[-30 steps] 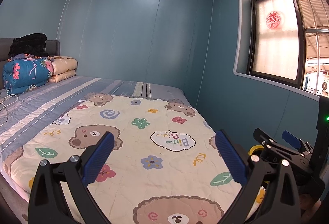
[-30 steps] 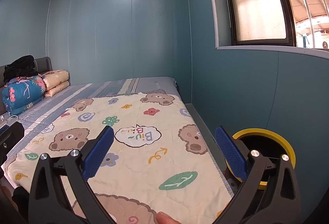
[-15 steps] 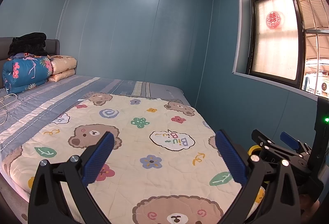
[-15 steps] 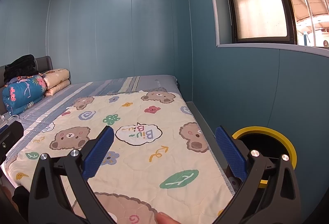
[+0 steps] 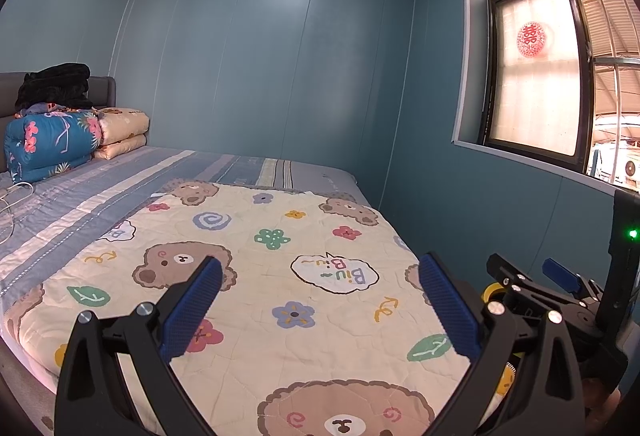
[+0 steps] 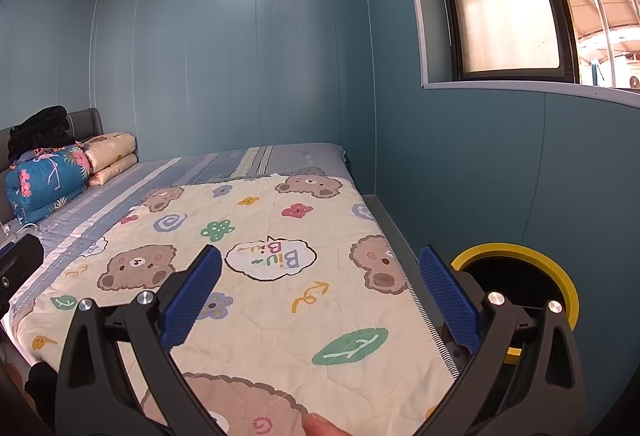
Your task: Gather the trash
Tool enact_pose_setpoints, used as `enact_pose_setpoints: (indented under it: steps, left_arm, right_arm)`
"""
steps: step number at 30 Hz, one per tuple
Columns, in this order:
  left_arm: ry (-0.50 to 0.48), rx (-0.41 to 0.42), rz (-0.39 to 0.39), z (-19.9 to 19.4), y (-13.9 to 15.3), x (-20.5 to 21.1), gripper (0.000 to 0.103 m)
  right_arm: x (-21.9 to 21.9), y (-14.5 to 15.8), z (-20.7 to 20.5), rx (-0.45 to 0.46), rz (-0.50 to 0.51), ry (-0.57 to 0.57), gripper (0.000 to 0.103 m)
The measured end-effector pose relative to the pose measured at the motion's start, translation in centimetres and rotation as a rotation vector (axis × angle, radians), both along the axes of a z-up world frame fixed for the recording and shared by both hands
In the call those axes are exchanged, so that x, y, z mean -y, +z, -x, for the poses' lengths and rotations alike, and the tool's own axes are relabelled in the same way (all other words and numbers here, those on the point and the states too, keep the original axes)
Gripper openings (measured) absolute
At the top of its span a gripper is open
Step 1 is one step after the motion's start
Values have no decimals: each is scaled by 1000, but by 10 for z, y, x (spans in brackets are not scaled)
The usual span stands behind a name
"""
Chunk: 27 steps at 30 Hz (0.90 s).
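Note:
A bin with a yellow rim (image 6: 505, 249) and a dark inside stands on the floor between the bed's right side and the blue wall. A sliver of the bin's rim (image 5: 490, 290) shows behind the right gripper in the left wrist view. My left gripper (image 5: 320, 264) hovers open over the near end of the bear-print quilt (image 5: 304, 244), with nothing between its blue pads. My right gripper (image 6: 320, 256) is open too, above the quilt's right edge, its right finger in front of the bin. The right gripper (image 5: 528, 272) also appears low at the right. No loose trash shows.
Folded bedding (image 5: 52, 144) and a black garment (image 5: 54, 86) are stacked at the headboard, with a white cable (image 5: 14, 196) beside them. A window (image 5: 540, 76) is on the right wall. A person's fingertip (image 6: 320, 426) shows at the bottom edge. The left device's black body (image 6: 20, 266) sits at the left.
Both views have drifted only slightly over the bed. Both grippers stay open and hold nothing.

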State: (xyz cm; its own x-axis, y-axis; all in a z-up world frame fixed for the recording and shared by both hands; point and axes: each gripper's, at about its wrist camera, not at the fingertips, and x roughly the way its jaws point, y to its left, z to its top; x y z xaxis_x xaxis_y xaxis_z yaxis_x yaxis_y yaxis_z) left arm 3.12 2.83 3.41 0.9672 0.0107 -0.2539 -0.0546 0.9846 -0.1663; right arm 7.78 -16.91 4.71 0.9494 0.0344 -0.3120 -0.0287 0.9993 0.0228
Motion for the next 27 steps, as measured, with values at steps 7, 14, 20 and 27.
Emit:
enact_pose_setpoints:
  steps: [7,14,20,27]
  left_arm:
    - [0,-1,0,0,0,1,95]
    - [-6,-2,3,1,0,1,95]
    - [-11,-5,3,-1,-1,1,95]
    - [-12,-8,2,-1,-2,2,95]
  right_arm:
    - [2,-1,-1,-6,-4,0,95]
    - [2,-2,-3,-15,-8,4,95]
    - [3,-2,-4,-22,-11,7,95]
    - [4,-3,-4,-30,-17,8,95]
